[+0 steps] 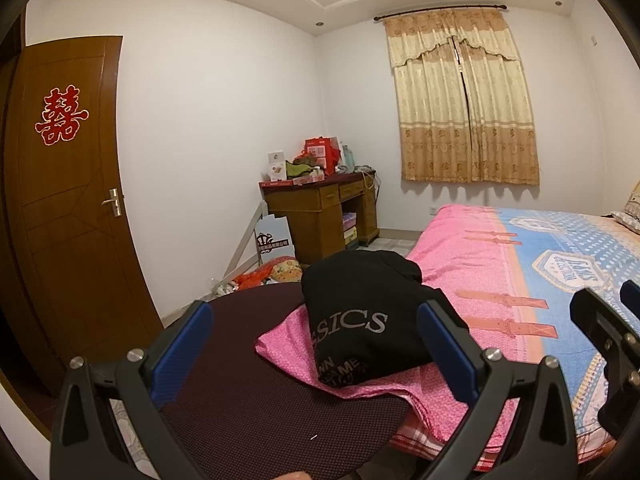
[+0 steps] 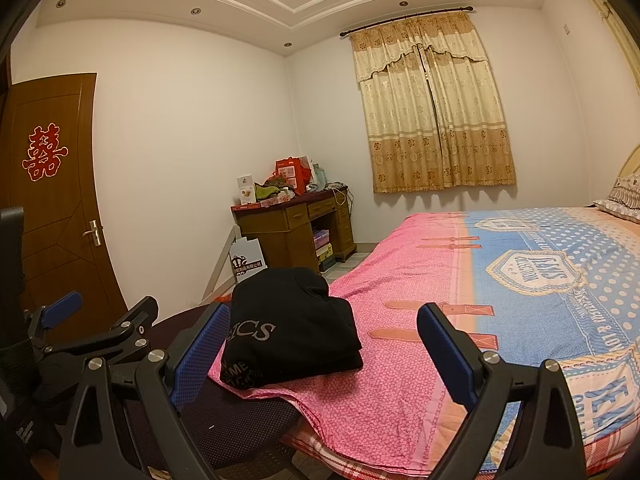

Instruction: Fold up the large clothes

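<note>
Black garment (image 1: 360,316), folded with grey lettering up, sits on the pink corner of your bedspread (image 1: 472,248), next to the dark maroon cushion (image 1: 240,400). Your left gripper (image 1: 320,348) and right gripper (image 2: 324,352) both hang spread wide with nothing between the blue pads, short of the cloth. Boxes sit piled on the far counter (image 2: 296,216).

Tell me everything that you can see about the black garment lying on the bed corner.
The black soft-fabric garment is folded into a thick, compact bundle with grey printed letters on its front. It rests on the corner of the pink patterned bedsheet, beside a dark maroon dotted surface. The left claw and right claw are both open and apart from it; nothing grips it.
</note>
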A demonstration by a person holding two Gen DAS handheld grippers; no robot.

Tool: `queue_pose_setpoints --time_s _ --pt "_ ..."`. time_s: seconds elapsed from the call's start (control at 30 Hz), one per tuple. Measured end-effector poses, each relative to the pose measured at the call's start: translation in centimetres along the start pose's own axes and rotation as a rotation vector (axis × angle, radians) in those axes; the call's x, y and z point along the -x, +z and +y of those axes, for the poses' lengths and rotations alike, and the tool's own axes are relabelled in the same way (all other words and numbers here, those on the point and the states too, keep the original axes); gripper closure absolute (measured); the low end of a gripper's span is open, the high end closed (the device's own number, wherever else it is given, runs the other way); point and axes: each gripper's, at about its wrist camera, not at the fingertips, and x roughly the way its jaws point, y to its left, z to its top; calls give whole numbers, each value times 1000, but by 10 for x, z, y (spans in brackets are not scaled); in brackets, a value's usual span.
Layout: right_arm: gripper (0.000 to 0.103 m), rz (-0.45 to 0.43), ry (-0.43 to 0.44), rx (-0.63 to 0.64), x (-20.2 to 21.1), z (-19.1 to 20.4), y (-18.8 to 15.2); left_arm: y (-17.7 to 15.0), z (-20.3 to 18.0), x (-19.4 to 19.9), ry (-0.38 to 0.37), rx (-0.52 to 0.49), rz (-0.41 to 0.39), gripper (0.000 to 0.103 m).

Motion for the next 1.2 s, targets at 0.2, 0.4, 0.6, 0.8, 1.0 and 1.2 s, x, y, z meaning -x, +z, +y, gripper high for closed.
queue_pose_setpoints --time_s 0.2,0.4,0.6,0.8,1.0,1.2 --pt "8 4 -1 1 0 0 -1 0 0 0 3 2 -3 0" --pt "8 -3 -4 -5 2 0 -2 0 -1 1 2 -1 -1 0" --pt "8 -3 -5 -7 2 0 -3 0 1 -1 -9 7 10 0" --pt "8 4 -2 -4 1 0 -4 -1 3 -5 5 9 13 0" --pt "8 8 0 -5 1 1 -4 -2 -1 -2 -8 -13 -16 0" --pt "8 9 1 -7 0 0 -4 -1 0 -6 -18 0 9 0"
